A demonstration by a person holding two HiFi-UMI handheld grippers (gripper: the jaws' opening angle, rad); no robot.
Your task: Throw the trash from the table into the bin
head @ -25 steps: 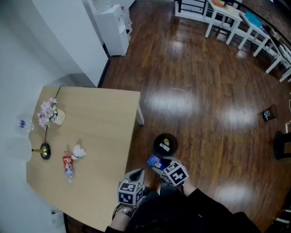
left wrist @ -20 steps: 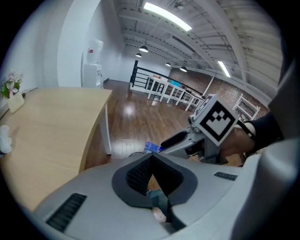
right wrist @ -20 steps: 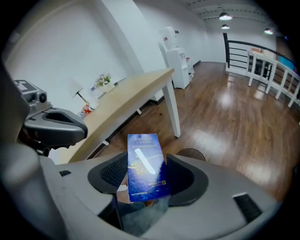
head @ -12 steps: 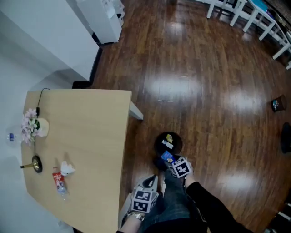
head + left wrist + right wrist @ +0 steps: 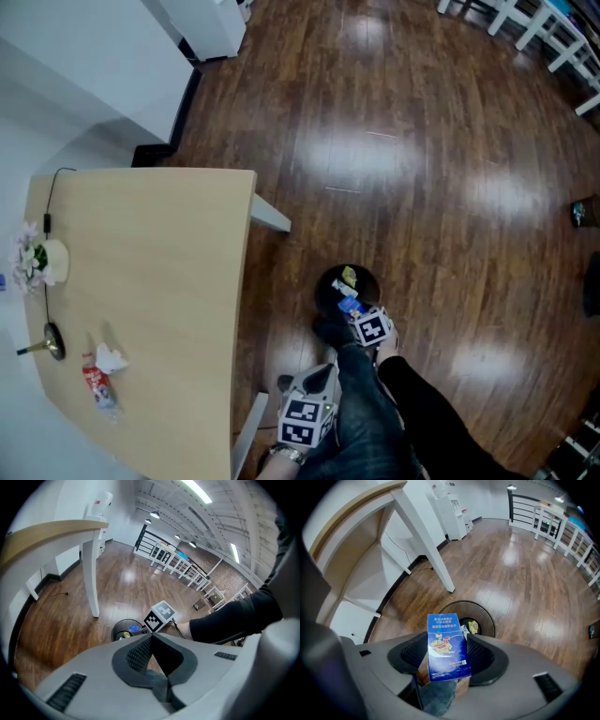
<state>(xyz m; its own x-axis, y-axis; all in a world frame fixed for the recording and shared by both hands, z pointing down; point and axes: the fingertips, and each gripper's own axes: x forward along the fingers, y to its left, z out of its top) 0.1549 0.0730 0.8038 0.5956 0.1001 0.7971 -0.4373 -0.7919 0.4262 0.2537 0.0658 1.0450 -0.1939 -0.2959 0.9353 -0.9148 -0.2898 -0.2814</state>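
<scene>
Right claw [image 5: 447, 657] is clamped on a blue box [image 5: 446, 645]: a pad bears on each broad side, and the box stands on end between them and sticks out past the tips. The black round bin [image 5: 440, 609] sits straight ahead of those tips on the wood floor [image 5: 525, 588], with the box's far end over its near rim. Inside the bin, just beyond the box, there is a yellow scrap [image 5: 474, 627] plus a pale bit I can't identify. From the head view, the right claw [image 5: 356, 313] points steeply down, the box [image 5: 349, 305] is at the bin's [image 5: 322, 287] edge, and a dark sleeve [image 5: 422, 394] runs back from the claw. Left claw [image 5: 152, 635] has its jaws together at the tips with nothing between them. Ahead of it are the bin [image 5: 116, 629] and the right claw's marker cube [image 5: 161, 615]. In the head view the left claw [image 5: 319, 382] hangs nearer the person than the right claw, beside a jeans-clad leg [image 5: 361, 412]. The worktop [image 5: 150, 281] lies off to the left claw's left, well apart from both claws. At its far-left end are a red-labelled bottle [image 5: 97, 389] lying flat with a crumpled white tissue [image 5: 112, 358] just beside it, a small brass-coloured stand [image 5: 47, 342], a pale vase with flowers [image 5: 37, 258] and a thin black cable [image 5: 47, 216].
</scene>
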